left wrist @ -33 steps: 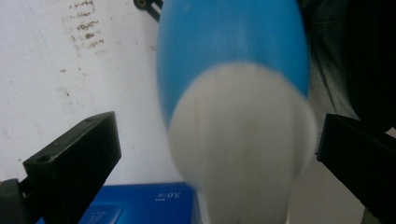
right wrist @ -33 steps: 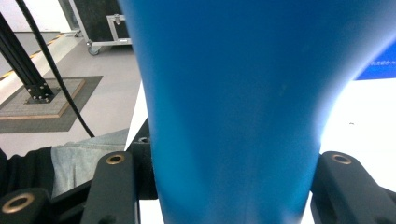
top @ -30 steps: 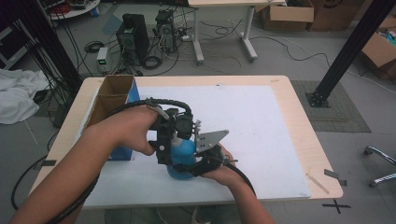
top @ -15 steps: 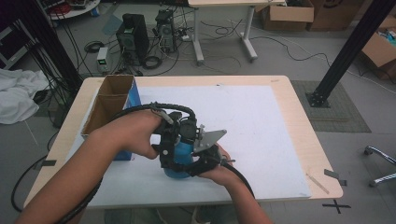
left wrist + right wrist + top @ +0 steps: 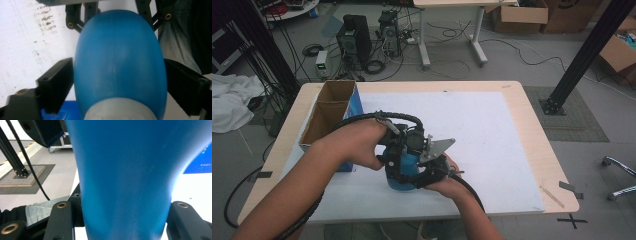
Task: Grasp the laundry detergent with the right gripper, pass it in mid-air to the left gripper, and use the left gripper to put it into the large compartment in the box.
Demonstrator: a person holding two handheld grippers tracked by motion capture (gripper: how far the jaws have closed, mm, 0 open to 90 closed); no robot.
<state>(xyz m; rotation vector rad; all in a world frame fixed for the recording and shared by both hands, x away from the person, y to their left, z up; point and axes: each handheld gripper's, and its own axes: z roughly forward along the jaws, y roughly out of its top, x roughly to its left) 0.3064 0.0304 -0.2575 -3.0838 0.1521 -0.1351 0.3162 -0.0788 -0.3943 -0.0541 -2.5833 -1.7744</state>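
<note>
I have the blue bottle standing near the front edge of the worktop, a little left of the middle, just beside the open cardboard box that sits along the left edge. My right gripper is clamped on the bottle's narrower part: in the right gripper view its jaws sit tight against both flanks of the blue body, which I take to be there to steady the bottle so it cannot turn or tip. My left gripper comes in from above and from the box side, and its jaws have just been closing with the bottle's bulging body between them; in the left gripper view they stand against both flanks, so I judge them to be gripping it, though the close view leaves me unsure how firmly. A pale band shows at the bottom of that view, possibly a cap or collar. Holding with both at once suggests a twist or pull to separate parts.
</note>
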